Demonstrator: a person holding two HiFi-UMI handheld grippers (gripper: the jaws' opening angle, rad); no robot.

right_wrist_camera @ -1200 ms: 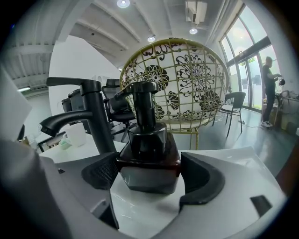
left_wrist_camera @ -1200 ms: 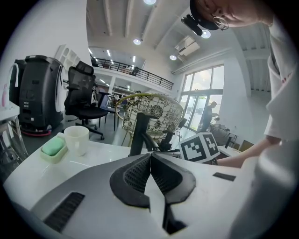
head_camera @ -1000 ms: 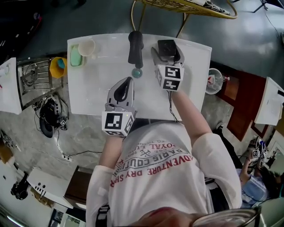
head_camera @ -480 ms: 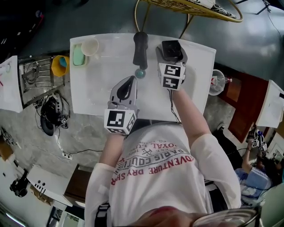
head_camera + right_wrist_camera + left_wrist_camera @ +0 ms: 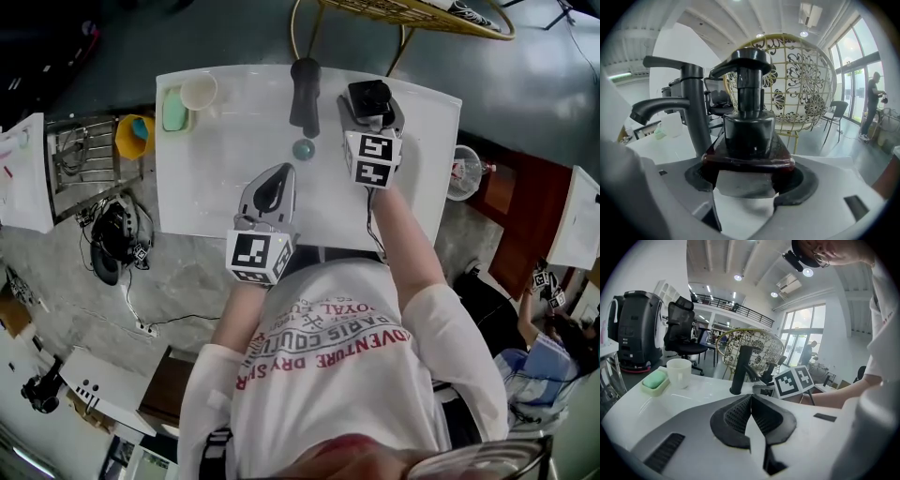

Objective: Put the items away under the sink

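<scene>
Dark pump bottle (image 5: 368, 94) is sitting at the back right of the white table (image 5: 216, 178), just beside the black faucet (image 5: 305, 84). The right tool (image 5: 750, 176) is gripping it low on the body, with the jaws parted only as far as the bottle's width and pressing on both sides. Over the last second almost nothing is changing between tool and bottle. The whole scene is sliding a little to the right in the head view, which looks like the head turning and not the hands moving, and the bottle is keeping its place next to the faucet. I am reading this as a grasp already made and a lift not yet begun. Whether the base is clear of the table I cannot tell. For the task, that means nothing is going under the sink yet.

The left tool (image 5: 751, 408) is hovering over the front edge of the table, its jaws pressed together and carrying nothing. It too is holding roughly the same spot as before.

Counting what is lying on the table:
- one pump bottle
- one faucet
- one white cup (image 5: 198, 91)
- one green bar of soap (image 5: 174, 110) resting in one dish
- one round drain (image 5: 303, 148) below the spout

Two tools are working, one in each hand.
</scene>
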